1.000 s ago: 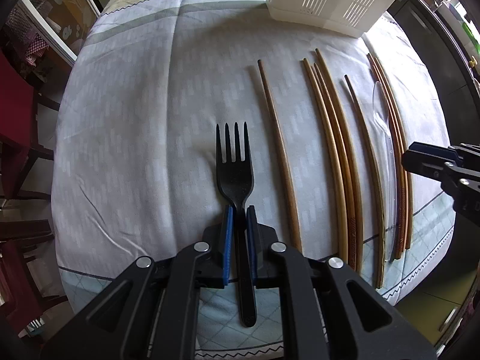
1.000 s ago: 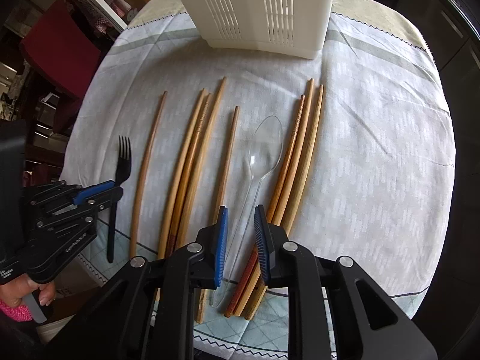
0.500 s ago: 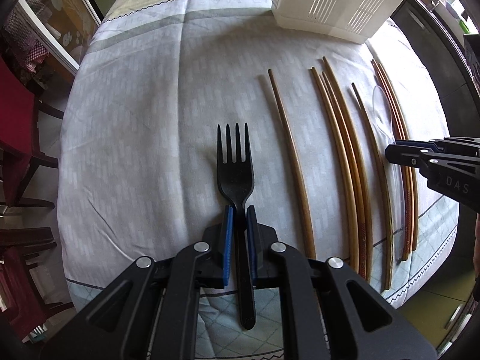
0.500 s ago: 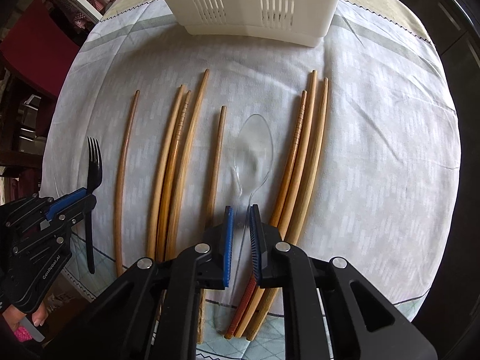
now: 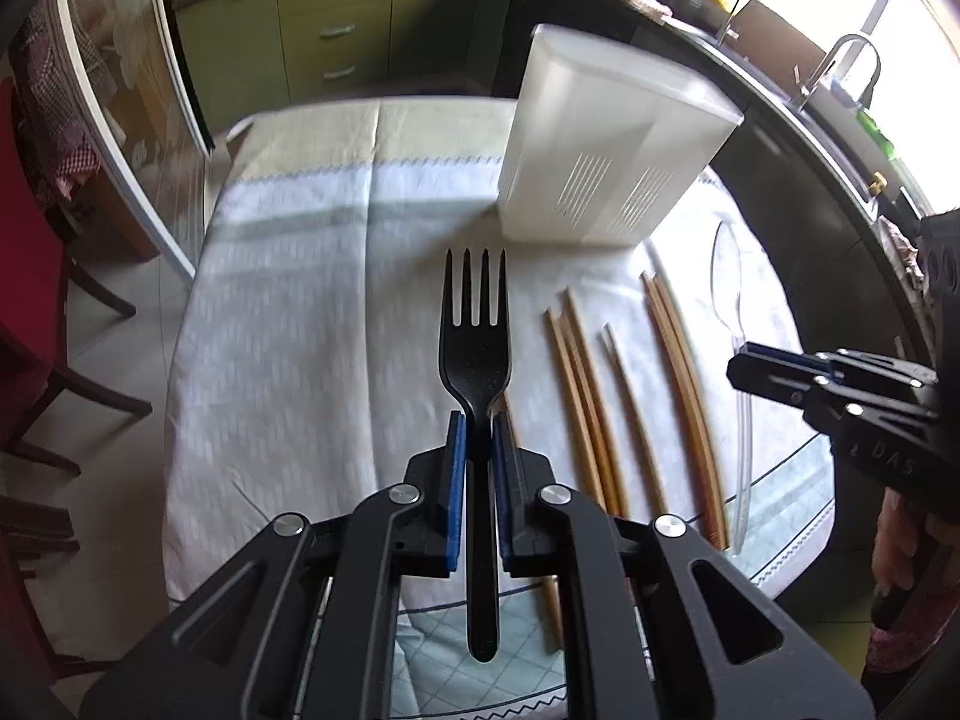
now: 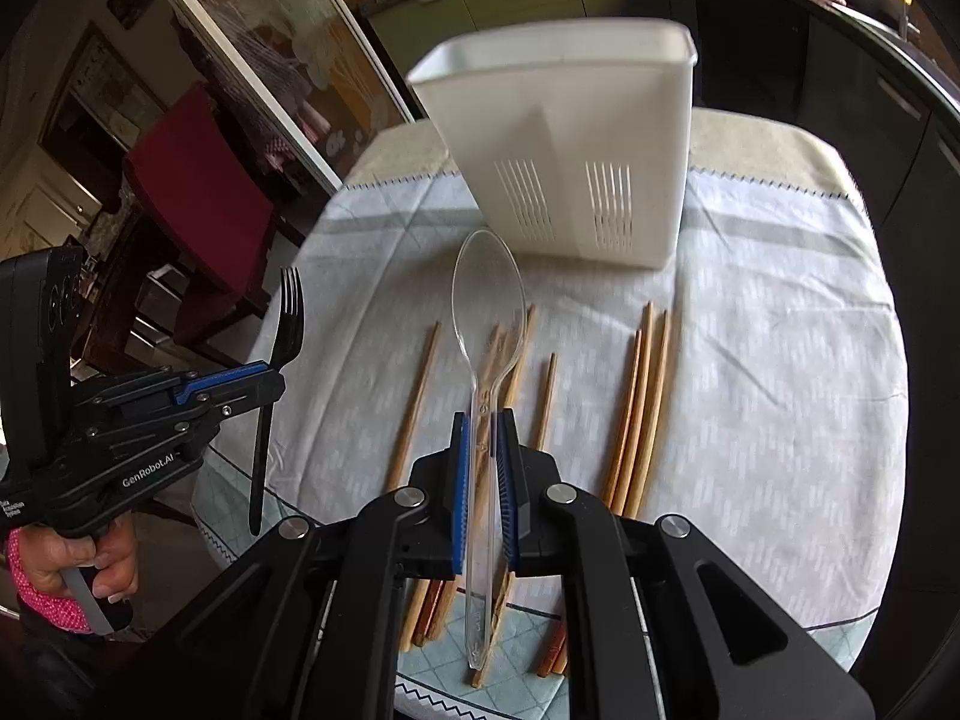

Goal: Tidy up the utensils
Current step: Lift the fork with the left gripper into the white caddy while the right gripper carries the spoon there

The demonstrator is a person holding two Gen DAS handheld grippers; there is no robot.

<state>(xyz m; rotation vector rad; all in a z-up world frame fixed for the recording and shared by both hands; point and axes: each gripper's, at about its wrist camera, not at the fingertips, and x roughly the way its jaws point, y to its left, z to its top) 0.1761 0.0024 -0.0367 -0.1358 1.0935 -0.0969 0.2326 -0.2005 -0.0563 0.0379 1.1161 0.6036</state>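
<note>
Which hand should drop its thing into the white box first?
Probably the right. In its own view the right gripper holds the clear spoon with the bowl pointing straight at the white box. The left gripper with the black fork sits off to the box's side.

The left gripper point(image 6: 273, 381), seen at the left in the right wrist view, has white letters on its black side. They say "GenRobot.AI". The right gripper point(image 5: 741, 366), seen at the right in the left wrist view, has faint letters on its black body. They look like "DAS".
</note>
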